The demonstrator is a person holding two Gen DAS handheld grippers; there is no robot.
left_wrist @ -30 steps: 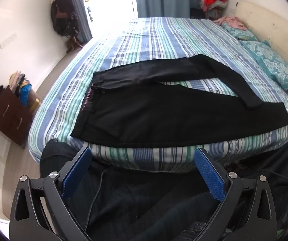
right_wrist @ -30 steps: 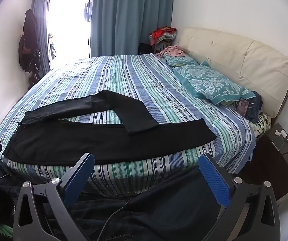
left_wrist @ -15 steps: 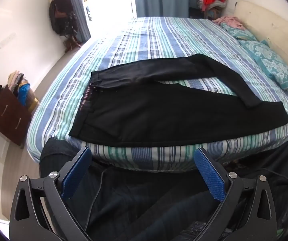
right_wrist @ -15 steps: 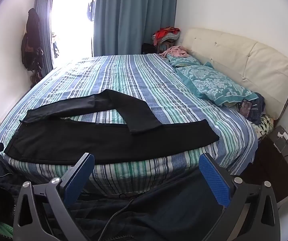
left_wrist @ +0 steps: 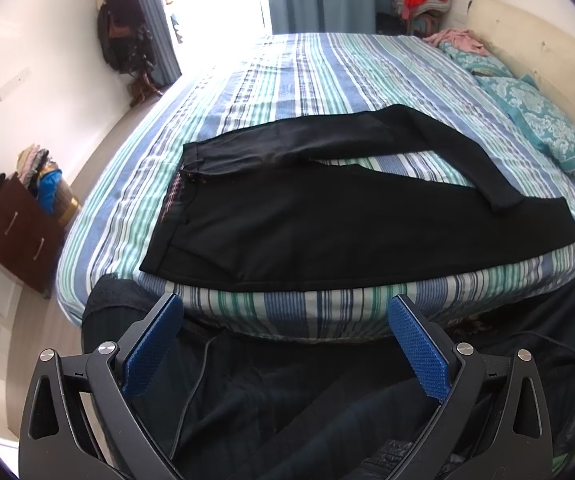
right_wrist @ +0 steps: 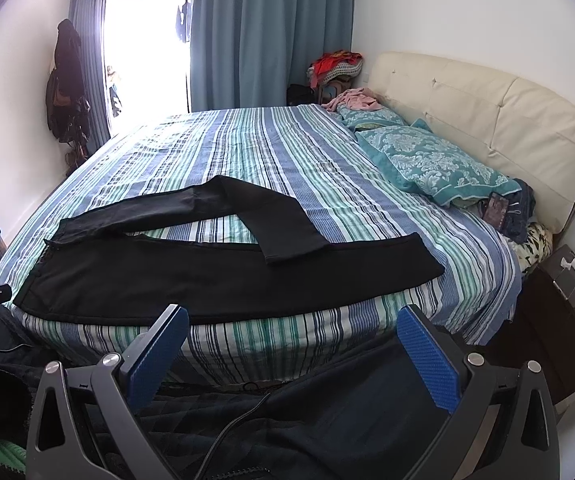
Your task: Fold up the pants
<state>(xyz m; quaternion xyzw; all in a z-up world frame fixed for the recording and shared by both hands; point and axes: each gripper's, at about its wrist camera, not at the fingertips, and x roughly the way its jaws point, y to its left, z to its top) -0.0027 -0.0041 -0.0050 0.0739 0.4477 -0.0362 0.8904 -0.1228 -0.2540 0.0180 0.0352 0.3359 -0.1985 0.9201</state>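
Note:
Black pants (left_wrist: 307,224) lie flat along the near edge of the striped bed (left_wrist: 327,64), waistband to the left. The far leg bends back and its cuff rests on the near leg. In the right wrist view the same pants (right_wrist: 207,276) stretch across the bed (right_wrist: 247,144). My left gripper (left_wrist: 285,332) is open, held in front of the bed below its edge, nothing between the blue pads (left_wrist: 419,350). My right gripper (right_wrist: 291,344) is open too, empty, short of the mattress side.
Teal pillows (right_wrist: 427,160) and a cream headboard (right_wrist: 487,112) lie to the right. A dark nightstand (right_wrist: 559,320) stands at the right corner, a brown drawer unit (left_wrist: 19,232) at the left. Dark quilted clothing (right_wrist: 287,420) and a cable fill the foreground. Curtains (right_wrist: 267,32) hang beyond.
Both views have shifted slightly; the right camera has tilted up a little. The pants have not moved and both grippers stay open.

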